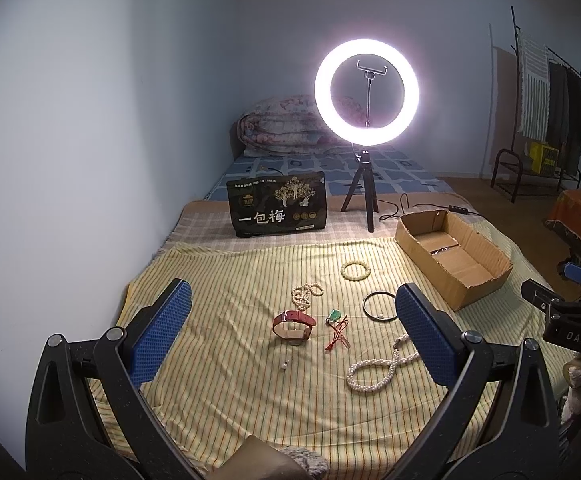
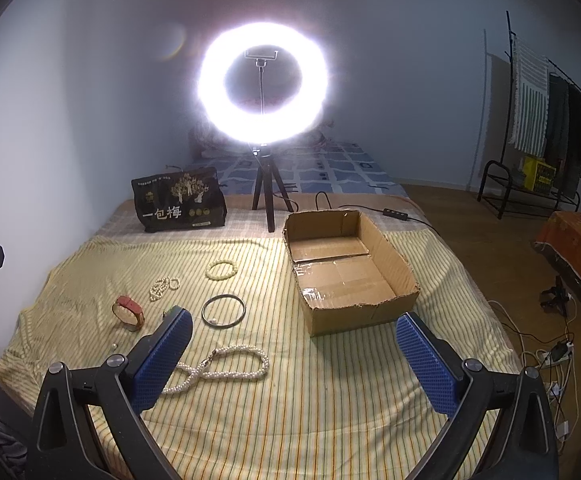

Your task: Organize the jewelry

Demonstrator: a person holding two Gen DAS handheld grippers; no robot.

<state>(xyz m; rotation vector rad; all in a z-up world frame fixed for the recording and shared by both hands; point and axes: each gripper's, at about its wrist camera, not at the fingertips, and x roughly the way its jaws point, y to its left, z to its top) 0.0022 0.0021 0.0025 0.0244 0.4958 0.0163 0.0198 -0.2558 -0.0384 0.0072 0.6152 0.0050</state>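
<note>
Left gripper (image 1: 290, 328): blue-padded jaws spread wide, holding nothing, hovering over the striped yellow bedsheet (image 1: 226, 392).
Right gripper (image 2: 294, 344): blue-padded jaws likewise spread and empty, above the sheet's near edge.
Jewelry: all lies loose on the sheet, left of the open brown cardboard box (image 2: 394, 264).
Red leather-strap watch (image 1: 293, 323): stands on its edge, near the middle.
Green pendant on a red cord (image 1: 335, 315): just right of the watch.
Thin dark bangle (image 2: 224, 311): flat, between the watch and the box.
Braided white pearl necklace (image 2: 226, 366): nearest the grippers.
Pale beaded bracelet (image 2: 221, 269): farthest back.
Small pearl strand (image 1: 305, 296): behind the watch.
Glowing ring light on a black tripod (image 1: 367, 92): behind the box.
</note>
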